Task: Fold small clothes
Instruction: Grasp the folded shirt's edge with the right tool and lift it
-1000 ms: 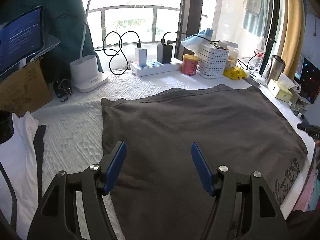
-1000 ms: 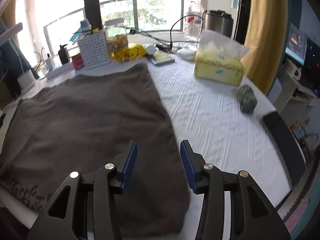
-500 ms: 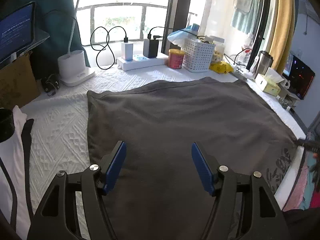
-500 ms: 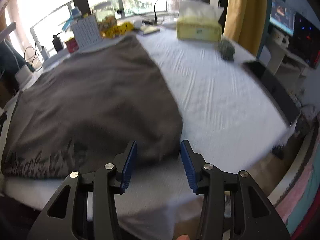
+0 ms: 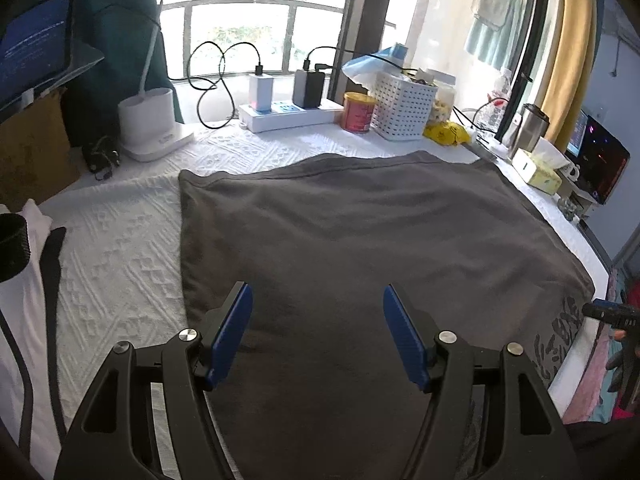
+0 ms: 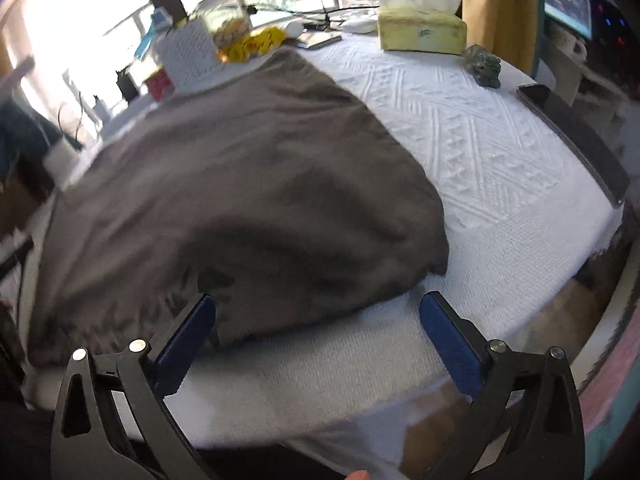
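A dark grey garment (image 5: 360,248) lies spread flat on the worktop (image 5: 120,264), which is covered with a white textured cloth. A printed pattern runs along the garment's edge at the near side of the worktop.

The left claw (image 5: 317,334) hangs above the garment's near portion, angled downward, released, its blue pads (image 5: 230,334) set apart with nothing between them.

The right claw (image 6: 316,334) hangs over the garment's near right corner, at the worktop edge. Its jaws are opening wide; the pads press on nothing, though the garment's corner lies below, between them. This view is blurred.

Along the far side by the window stand a white lamp base (image 5: 150,122), a power strip (image 5: 288,114) with chargers, a red can (image 5: 359,112), a white basket (image 5: 402,110). A yellow tissue box (image 6: 422,30) and a small green figure (image 6: 484,66) sit to the right, well apart from the garment.
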{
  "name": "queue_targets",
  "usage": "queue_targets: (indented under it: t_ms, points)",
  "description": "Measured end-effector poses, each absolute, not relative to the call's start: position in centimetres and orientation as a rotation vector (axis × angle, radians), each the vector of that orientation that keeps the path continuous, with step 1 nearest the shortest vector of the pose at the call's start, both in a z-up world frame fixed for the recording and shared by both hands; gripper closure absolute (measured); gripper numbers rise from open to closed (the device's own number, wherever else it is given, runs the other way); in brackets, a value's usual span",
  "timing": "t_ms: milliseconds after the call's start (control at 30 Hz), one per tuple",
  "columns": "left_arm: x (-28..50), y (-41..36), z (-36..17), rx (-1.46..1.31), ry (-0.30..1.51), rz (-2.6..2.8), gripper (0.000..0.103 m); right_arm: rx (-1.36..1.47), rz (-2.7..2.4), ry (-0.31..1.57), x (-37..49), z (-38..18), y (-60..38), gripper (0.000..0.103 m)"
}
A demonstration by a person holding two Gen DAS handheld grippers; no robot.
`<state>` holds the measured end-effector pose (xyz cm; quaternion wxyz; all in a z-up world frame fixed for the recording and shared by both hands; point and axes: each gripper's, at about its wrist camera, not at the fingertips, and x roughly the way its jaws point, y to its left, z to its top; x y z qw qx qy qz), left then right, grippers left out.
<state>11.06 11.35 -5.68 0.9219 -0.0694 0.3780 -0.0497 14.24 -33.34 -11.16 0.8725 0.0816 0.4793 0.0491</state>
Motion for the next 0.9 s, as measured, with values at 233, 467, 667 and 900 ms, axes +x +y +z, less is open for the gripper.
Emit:
queue_targets:
  t_ms: [233, 467, 667, 900]
  points:
    - [11.1, 12.3, -5.1, -0.139, 0.774, -0.049, 0.035, 0.217, 0.124, 0.943, 16.8, -10.9, -33.0, 0.000]
    - [11.6, 12.5, -5.2, -0.148, 0.786, -0.005, 0.035, 0.219, 0.164, 0.932, 20.0, -10.9, -32.3, 0.000]
    - [12.1, 12.6, -5.4, -0.167, 0.795, 0.036, 0.035, 0.161, 0.254, 0.921, 22.6, -10.8, -30.0, 0.012]
    - [12.8, 12.9, -5.7, -0.187, 0.808, 0.068, 0.035, 0.089, 0.315, 0.926, 26.0, -11.0, -28.1, 0.042]
